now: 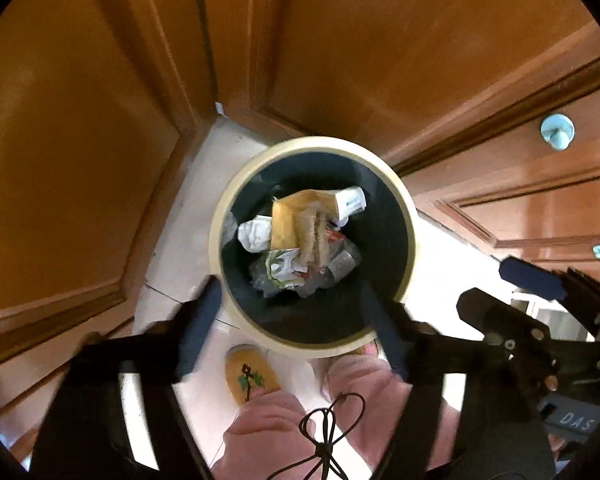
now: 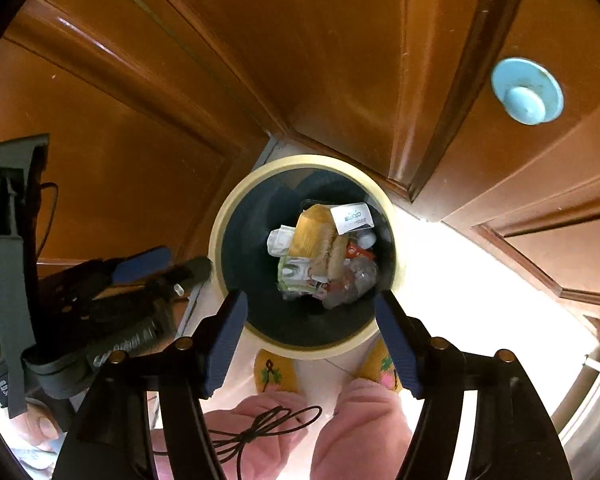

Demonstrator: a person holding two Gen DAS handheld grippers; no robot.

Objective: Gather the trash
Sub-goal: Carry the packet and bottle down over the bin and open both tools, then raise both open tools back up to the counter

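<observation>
A round bin with a cream rim [image 1: 228, 196] and dark inside stands on the pale floor in a corner of wooden cabinets. It holds trash [image 1: 300, 240]: a yellow-brown padded envelope, white papers, crumpled clear plastic. My left gripper [image 1: 296, 320] is open and empty, high above the bin's near rim, looking straight down. My right gripper [image 2: 312, 340] is open and empty too, also above the bin rim [image 2: 220, 224] and its trash [image 2: 320, 252]. The right gripper shows at the right in the left wrist view [image 1: 532, 276]; the left one shows at the left in the right wrist view [image 2: 140, 264].
Wooden cabinet doors [image 1: 80, 140] close in behind and on both sides, with pale blue knobs [image 2: 526, 92]. The person's yellow slippers [image 1: 252, 376] and pink trousers [image 2: 360, 428] are just below the bin. A thin black cable [image 1: 328, 428] dangles there.
</observation>
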